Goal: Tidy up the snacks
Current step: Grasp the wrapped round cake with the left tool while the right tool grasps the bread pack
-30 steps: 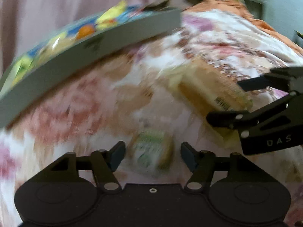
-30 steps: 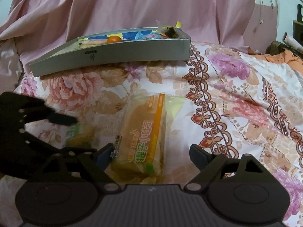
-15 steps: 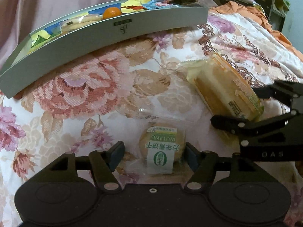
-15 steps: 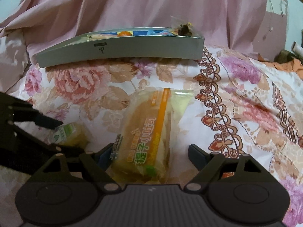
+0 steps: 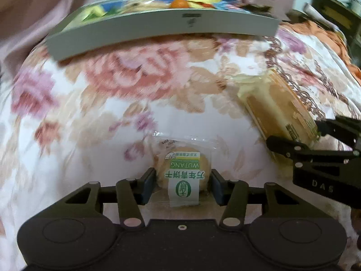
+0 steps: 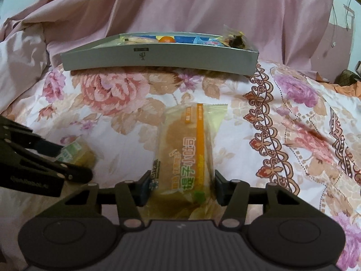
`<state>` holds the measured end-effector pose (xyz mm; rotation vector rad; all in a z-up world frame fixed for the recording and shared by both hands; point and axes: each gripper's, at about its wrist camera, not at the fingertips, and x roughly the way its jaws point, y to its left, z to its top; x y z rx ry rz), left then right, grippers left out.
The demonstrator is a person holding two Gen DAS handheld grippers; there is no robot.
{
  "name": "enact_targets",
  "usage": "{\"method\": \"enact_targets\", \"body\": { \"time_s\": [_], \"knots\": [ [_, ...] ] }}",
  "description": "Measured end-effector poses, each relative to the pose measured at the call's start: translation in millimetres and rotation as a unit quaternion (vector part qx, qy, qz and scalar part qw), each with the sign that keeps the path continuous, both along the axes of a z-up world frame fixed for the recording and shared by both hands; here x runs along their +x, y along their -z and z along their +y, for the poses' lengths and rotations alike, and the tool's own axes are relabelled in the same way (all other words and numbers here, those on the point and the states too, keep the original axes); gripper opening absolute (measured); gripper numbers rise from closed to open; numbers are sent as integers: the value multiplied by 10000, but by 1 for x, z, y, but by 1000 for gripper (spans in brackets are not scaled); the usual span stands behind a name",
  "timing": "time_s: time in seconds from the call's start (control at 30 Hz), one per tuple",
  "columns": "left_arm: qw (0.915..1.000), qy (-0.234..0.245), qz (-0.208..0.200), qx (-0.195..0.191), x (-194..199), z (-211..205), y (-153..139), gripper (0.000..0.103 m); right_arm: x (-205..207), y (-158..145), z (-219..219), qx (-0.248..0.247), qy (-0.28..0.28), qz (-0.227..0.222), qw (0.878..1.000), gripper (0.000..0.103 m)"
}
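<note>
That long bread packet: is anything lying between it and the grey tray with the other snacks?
Nothing visible. Between the bread packet and the grey tray lies only bare flowered bedspread. The small biscuit packet sits off to the side, out of that path.

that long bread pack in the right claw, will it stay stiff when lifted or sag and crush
The bread pack is likely soft: it looks like a puffy loaf in thin film, so a hard pinch may dent it. The right claw, whose jaws have just been closing, holds only its near end, so the far end may droop. The glossy wrapper could slip, though it is probably light.
</note>
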<state>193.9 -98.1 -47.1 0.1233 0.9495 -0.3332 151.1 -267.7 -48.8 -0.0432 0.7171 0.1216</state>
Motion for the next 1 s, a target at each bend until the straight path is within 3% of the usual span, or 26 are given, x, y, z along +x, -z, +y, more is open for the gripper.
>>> {"method": "enact_targets", "body": {
  "time_s": [0.43,0.7,0.87,1.0],
  "knots": [
    [9969,-666,-28,-424,-51,40,-3,53,-42,-6,29,-119,-449,86,9989,57],
    [9958,-554,-339,-650,-61,46,5,55,-58,-3,47,-418,-488,-79,9979,62],
    [9944,-525,-293,-872,-57,50,6,64,-51,7,40,-78,-350,-31,9994,65],
    [9951,-435,-302,-839,-57,46,6,69,-46,10,38,24,-323,-120,9994,69]
  ]
}}
